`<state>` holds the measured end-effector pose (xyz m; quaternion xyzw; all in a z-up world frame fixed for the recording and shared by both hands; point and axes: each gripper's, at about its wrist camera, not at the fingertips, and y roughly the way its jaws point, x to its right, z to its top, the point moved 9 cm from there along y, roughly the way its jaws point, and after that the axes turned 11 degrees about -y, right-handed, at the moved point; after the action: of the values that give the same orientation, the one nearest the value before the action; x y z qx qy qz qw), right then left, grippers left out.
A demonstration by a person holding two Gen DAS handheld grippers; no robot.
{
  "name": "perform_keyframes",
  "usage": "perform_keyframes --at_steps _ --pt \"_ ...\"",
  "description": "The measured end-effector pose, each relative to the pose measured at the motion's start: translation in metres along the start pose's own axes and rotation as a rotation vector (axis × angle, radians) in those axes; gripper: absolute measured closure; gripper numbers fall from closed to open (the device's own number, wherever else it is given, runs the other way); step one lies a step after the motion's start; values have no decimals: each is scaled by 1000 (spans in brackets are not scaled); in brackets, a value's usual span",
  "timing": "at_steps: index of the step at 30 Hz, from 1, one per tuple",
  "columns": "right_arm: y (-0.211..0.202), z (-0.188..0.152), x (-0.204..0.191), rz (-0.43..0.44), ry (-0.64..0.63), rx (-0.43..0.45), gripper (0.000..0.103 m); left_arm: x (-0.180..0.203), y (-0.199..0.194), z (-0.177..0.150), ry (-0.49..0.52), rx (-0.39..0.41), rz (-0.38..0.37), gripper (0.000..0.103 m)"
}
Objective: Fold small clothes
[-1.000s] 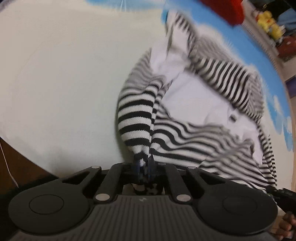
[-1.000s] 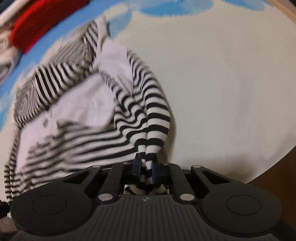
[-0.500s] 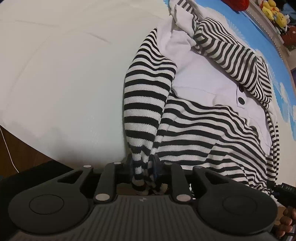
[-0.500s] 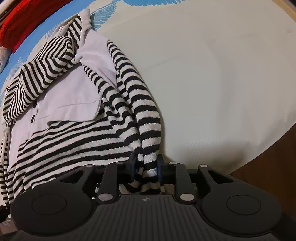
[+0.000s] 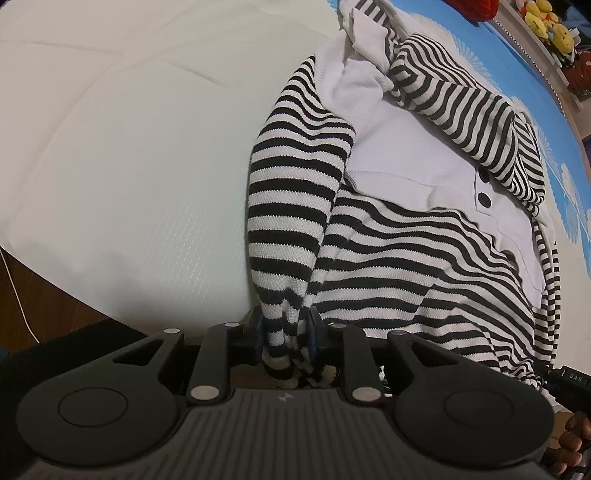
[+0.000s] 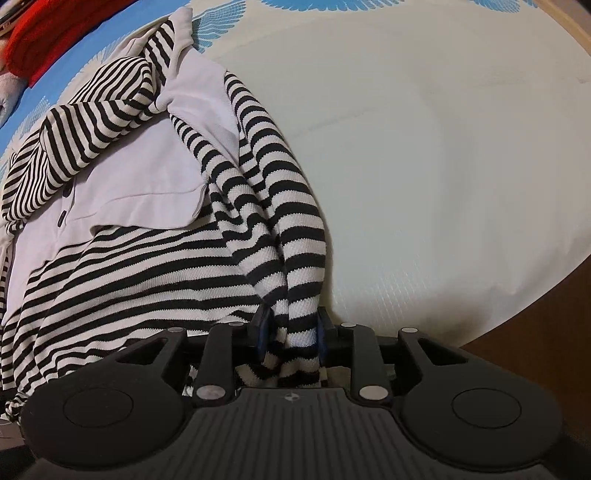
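A black-and-white striped shirt [image 5: 406, 251] with a white chest panel and dark buttons lies on a pale bed sheet [image 5: 129, 166]. My left gripper [image 5: 287, 334] is shut on a bunched striped edge at the shirt's left side. My right gripper [image 6: 291, 334] is shut on a bunched striped edge at the shirt's right side [image 6: 288, 236]. The shirt [image 6: 140, 266] spreads out to the left in the right wrist view. Both held edges sit low, near the sheet's front edge.
A red cloth [image 6: 48, 40] lies at the far side on a blue patterned cover [image 5: 480, 48]. Yellow soft toys [image 5: 550, 22] sit on a shelf beyond. Brown wooden floor [image 6: 535, 332] shows past the mattress edge. A white cable [image 5: 14, 295] lies on the floor.
Both grippers have come down and back toward the front edge with the shirt. The shirt has gone from swinging in the air to lying spread on the sheet. The jaws look slightly wider.
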<state>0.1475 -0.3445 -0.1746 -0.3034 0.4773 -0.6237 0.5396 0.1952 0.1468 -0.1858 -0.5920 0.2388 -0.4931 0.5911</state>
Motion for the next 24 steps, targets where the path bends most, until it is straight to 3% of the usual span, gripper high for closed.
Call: perform_keyframes --at_steps 24 --pt "-2 -2 0 7 -10 3 77 -5 -3 -4 -1 10 -14 75"
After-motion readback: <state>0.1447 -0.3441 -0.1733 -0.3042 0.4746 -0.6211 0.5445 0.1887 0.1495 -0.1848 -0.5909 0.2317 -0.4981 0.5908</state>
